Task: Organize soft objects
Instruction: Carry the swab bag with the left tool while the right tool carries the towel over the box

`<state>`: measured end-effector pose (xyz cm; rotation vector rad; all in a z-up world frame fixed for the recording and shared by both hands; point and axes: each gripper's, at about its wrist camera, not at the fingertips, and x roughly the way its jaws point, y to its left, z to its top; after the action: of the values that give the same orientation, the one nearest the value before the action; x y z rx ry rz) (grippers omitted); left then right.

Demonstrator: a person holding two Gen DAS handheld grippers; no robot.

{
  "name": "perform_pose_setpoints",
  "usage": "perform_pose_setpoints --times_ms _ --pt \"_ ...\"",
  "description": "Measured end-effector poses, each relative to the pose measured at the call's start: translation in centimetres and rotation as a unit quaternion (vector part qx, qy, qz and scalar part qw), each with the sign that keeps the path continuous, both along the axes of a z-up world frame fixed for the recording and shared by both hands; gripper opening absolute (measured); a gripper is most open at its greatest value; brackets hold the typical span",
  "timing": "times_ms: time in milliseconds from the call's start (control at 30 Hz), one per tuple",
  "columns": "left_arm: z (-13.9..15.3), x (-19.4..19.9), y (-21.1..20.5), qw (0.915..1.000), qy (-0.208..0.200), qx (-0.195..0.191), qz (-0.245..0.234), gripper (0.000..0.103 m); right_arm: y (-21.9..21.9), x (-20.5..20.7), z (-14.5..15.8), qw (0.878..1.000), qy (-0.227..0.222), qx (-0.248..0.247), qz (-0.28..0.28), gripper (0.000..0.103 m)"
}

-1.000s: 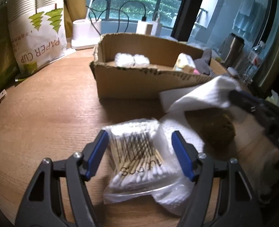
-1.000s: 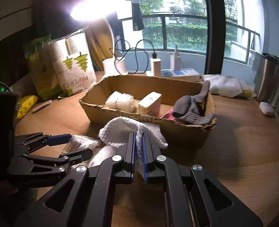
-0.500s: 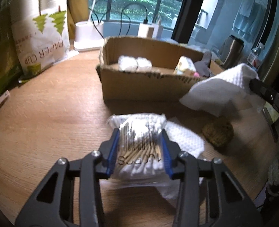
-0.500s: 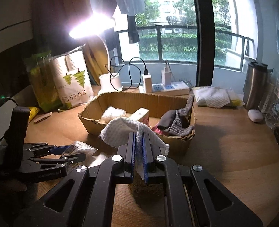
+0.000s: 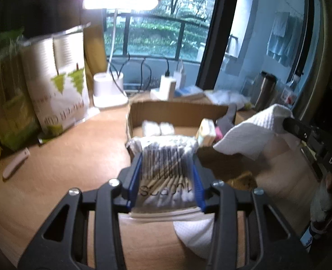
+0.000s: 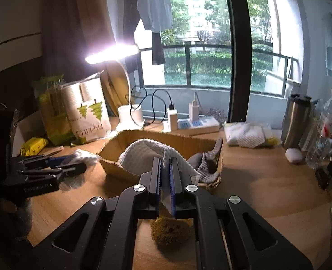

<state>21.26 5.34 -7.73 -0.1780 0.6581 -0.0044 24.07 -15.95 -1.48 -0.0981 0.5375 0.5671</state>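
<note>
The left hand-held gripper (image 5: 166, 180) is pinching a cotton swab bag (image 5: 166, 168) before the cardboard box (image 6: 166, 139) near the desk's (image 6: 267, 191) back edge; the right hand-held gripper (image 6: 164, 177) is pinching a white cloth (image 6: 143, 155). Each should be clearing the rim before releasing. A bag is reading "PAPER CUP" (image 6: 87, 112).

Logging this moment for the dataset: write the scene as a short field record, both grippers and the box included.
left gripper: shut on swab bag, lifted off the table
right gripper: shut on white cloth, held up before the box
box: open cardboard, holds grey socks, white packs and a small pack
still on table: brown sponge, second white cloth
</note>
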Motion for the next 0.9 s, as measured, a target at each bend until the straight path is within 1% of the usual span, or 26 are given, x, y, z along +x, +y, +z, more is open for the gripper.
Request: perform_pose_setpoints --times_ms 167,367,600,900 --pt "1.9 0.5 0.3 0.9996 -0.028 0.009 -0.005 0.042 -0.2 0.4 1.2 1.000 -0.013 0.005 -0.003 0.008" --pt "3.2 1.2 0.2 0.9983 -0.055 0.016 -0.010 0.042 0.0 1.3 2.2 1.000 -0.025 0.008 -0.005 0.008" --pt "4.2 3.1 0.5 0.9967 -0.077 0.018 -0.015 0.042 0.4 3.1 2.8 0.999 -0.034 0.005 -0.008 0.008" --pt "5.1 4.5 0.9 0.9942 -0.104 0.020 -0.015 0.042 1.4 5.1 2.6 0.999 -0.033 0.002 -0.008 0.008"
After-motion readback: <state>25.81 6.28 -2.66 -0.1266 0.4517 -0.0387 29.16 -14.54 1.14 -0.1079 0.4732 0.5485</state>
